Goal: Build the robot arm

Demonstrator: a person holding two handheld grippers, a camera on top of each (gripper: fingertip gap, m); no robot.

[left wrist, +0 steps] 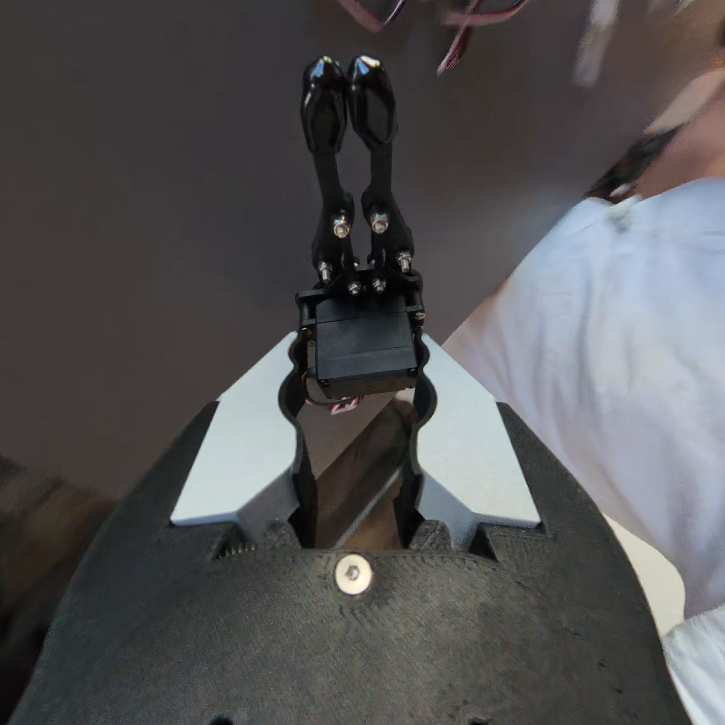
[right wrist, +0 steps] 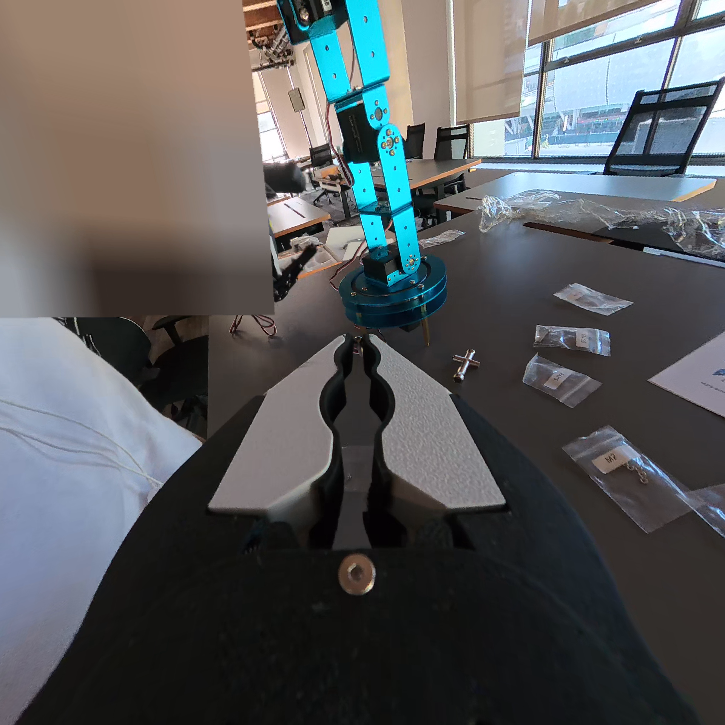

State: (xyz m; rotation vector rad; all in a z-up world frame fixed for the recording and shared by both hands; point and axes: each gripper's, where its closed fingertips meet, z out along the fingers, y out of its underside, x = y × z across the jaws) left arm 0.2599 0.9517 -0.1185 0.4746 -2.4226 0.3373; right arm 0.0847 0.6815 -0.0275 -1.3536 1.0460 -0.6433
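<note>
My left gripper (left wrist: 361, 341) is shut on the black servo body (left wrist: 363, 353) of a small black claw (left wrist: 347, 102). The claw points away from me and its two fingers are closed. Red and white wires (left wrist: 343, 406) hang under the servo. In the right wrist view a blue metal robot arm (right wrist: 368, 164) rises, leaning, from a round blue base (right wrist: 392, 290) with brass legs on the dark table (right wrist: 510, 431). My right gripper (right wrist: 357, 340) is nearly closed at the base's front underside and pinches something small there, which looks like a wire end. The black claw also shows there at the left (right wrist: 292, 270), partly hidden.
A metal cross-shaped wrench (right wrist: 465, 364), several small clear bags (right wrist: 571, 340) and a white sheet (right wrist: 698, 380) lie to the right. Crumpled clear plastic (right wrist: 588, 212) lies at the back. Loose wires (right wrist: 255, 323) lie left of the base. A person's white shirt (right wrist: 59, 451) is close on the left. Tip to tip, the grippers are about 35 centimetres apart.
</note>
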